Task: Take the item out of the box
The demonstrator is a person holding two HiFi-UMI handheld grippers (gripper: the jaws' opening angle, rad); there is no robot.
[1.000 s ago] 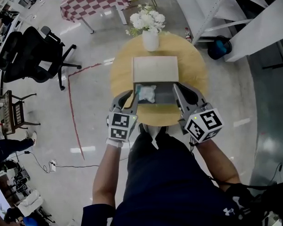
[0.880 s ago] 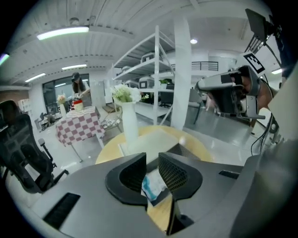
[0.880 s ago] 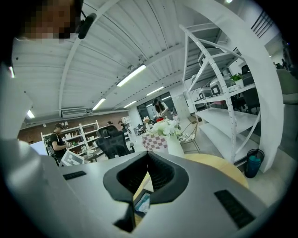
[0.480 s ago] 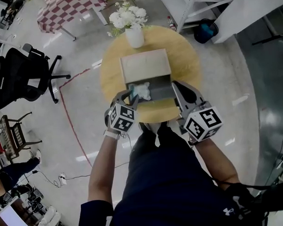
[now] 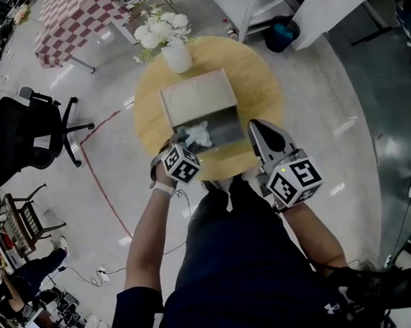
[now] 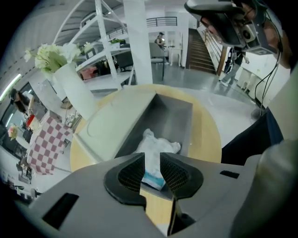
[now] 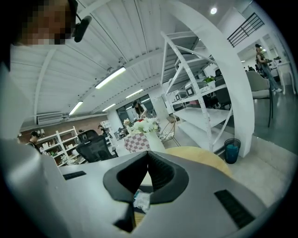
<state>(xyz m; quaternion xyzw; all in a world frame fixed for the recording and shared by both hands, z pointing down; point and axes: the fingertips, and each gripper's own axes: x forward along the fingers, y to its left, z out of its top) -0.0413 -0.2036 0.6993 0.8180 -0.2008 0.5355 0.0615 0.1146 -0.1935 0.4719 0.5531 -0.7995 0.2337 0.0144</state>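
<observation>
My left claw (image 6: 152,171) is clenched on the near, blue-banded end of the packet (image 6: 157,142), a crumpled white plastic pouch that looks soft and limp. It lies in the near-left corner of the box (image 5: 226,131), its long axis running away from the claw, so I judge the pull to be up and back. My right claw (image 5: 258,130), pinched together and empty, hangs just beside the box's right wall. Beyond are the cream lid (image 5: 195,96), the round wooden surface (image 5: 256,71) and a white vase (image 5: 177,59).
</observation>
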